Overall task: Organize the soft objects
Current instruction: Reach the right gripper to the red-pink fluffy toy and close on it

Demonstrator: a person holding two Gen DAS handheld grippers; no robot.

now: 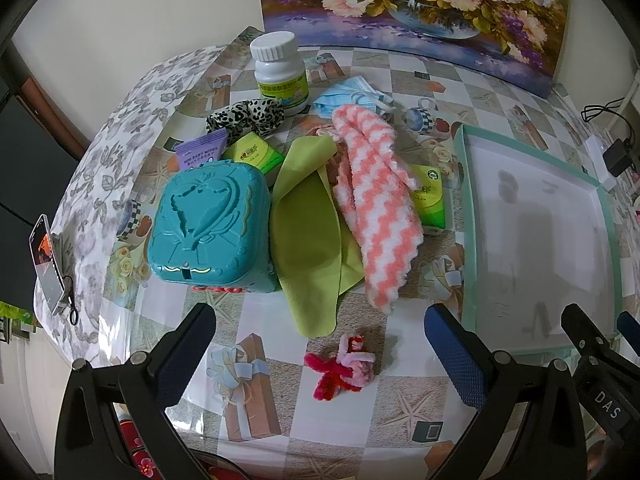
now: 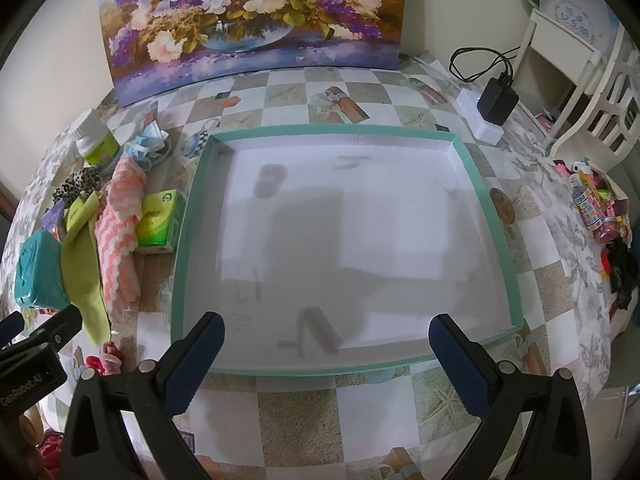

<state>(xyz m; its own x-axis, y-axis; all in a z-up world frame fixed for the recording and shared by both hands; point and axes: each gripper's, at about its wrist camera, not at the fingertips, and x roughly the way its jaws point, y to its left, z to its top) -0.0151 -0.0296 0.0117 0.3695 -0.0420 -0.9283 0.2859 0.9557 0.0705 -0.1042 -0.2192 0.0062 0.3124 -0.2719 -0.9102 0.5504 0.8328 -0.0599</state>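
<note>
Over on the left half of the counter (image 1: 360, 412), the soft things sit in one loose heap: a fluffy pink-and-white zigzag cloth (image 1: 372, 216) draped across a flat lime-green felt sheet (image 1: 308, 236), a crumpled blue face mask (image 1: 348, 98) at the far side, and a leopard-print fabric scrunchie (image 1: 246, 118) beside a white plastic pill bottle (image 1: 278, 74). Nearest of all lies a small red-and-pink fuzzy pipe-cleaner twist (image 1: 340, 368), alone on the checked cloth.

And the left tool (image 1: 320, 344) hangs right above that twist, jaws spread wide, nothing between them; it looks lined up to take the closest, easiest piece first. A hard teal plastic box with an embossed lid (image 1: 208, 228) stands just left of the felt, probably not part of the sort.

To the right, the big shallow white tray with a mint-green rim (image 2: 192, 216) waits with nothing in it, surely the destination. The right tool (image 2: 326, 354) hovers at the tray's near edge, jaws released and holding nothing, seemingly parked clear so the left has room. A green tissue packet (image 2: 158, 220) rests against the tray's left wall.
</note>
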